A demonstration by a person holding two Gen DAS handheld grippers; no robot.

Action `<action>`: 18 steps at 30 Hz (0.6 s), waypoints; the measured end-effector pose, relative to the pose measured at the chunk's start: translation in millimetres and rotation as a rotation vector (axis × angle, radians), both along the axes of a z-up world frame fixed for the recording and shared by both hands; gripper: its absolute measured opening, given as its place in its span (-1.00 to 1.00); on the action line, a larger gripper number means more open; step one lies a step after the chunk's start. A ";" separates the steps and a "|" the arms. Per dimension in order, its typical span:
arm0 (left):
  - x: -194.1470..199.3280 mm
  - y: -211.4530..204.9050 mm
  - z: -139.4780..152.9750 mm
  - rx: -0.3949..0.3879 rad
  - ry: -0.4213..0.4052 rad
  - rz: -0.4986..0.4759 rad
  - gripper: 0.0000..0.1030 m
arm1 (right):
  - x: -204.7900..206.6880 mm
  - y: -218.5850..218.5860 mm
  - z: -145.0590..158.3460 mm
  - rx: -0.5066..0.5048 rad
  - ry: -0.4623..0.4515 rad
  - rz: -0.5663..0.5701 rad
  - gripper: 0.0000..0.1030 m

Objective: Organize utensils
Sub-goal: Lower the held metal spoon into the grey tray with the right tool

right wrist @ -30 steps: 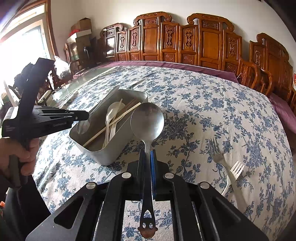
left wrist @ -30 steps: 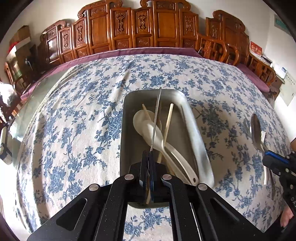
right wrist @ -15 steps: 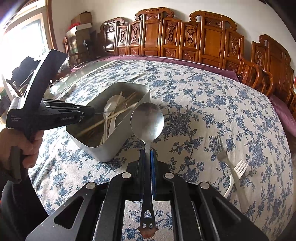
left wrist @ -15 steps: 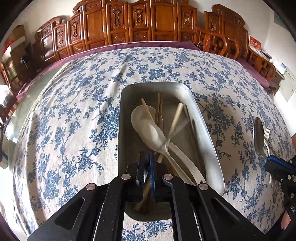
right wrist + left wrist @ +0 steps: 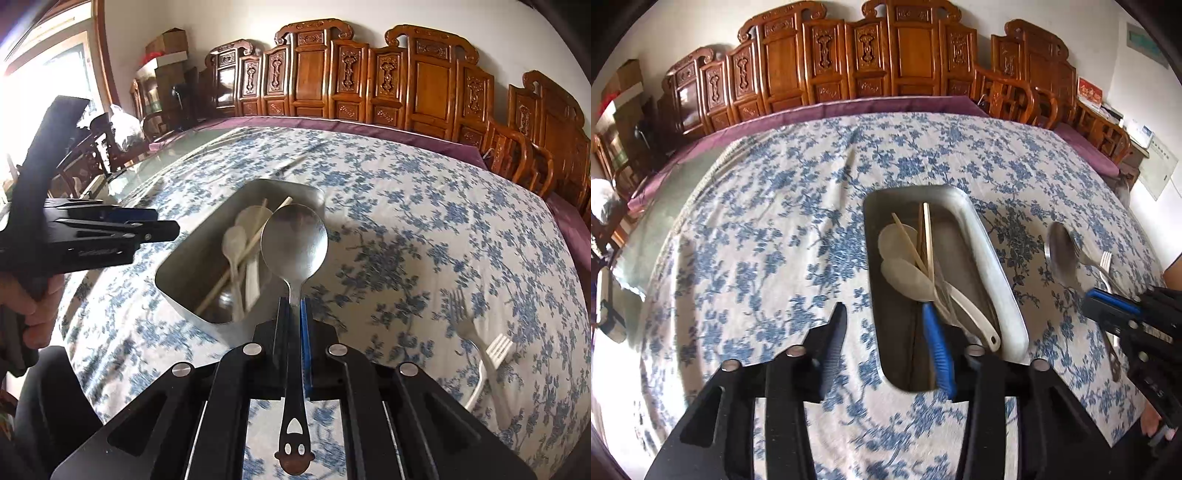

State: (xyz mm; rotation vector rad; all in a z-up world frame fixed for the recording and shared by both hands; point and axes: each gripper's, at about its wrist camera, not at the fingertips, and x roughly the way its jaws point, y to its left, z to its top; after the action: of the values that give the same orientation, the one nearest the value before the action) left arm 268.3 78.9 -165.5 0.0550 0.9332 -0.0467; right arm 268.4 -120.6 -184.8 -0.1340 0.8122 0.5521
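My left gripper (image 5: 886,332) hovers over the near end of the metal tray (image 5: 997,273). Its jaws are opening and nothing is between them. In the tray lie two white spoons (image 5: 905,277) and wooden chopsticks (image 5: 926,236). My right gripper (image 5: 294,306) is shut on the neck of a metal spoon (image 5: 293,243), bowl forward, just right of the tray (image 5: 173,291). In the left wrist view, the right gripper (image 5: 1089,301) and its spoon (image 5: 1060,251) show at the right. The left gripper (image 5: 162,227) shows at the left of the right wrist view.
A metal fork (image 5: 461,314) and a white plastic fork (image 5: 495,354) lie on the blue-flowered tablecloth (image 5: 424,229) to the right. Carved wooden chairs (image 5: 369,81) line the far side. A hand (image 5: 33,310) holds the left gripper's handle.
The left gripper let go of the chopstick, which now lies in the tray, and its jaws parted as it drew back. The right gripper carried the metal spoon closer to the tray.
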 end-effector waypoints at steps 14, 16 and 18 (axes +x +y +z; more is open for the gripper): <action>-42.0 40.0 27.1 -0.007 -0.081 0.036 0.74 | 28.5 54.3 17.6 0.005 -0.002 0.032 -0.86; -45.7 45.5 25.4 -0.016 -0.089 0.038 0.74 | 35.0 60.5 15.9 0.002 0.004 0.031 -0.86; -48.8 50.9 22.6 -0.019 -0.087 0.042 0.74 | 42.4 67.0 13.0 0.006 0.019 0.026 -0.86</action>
State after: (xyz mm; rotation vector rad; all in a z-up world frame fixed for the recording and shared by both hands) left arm 219.6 129.9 -142.9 0.0194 0.8461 -0.0139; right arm 310.8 -53.6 -171.8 -0.1339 0.8280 0.5810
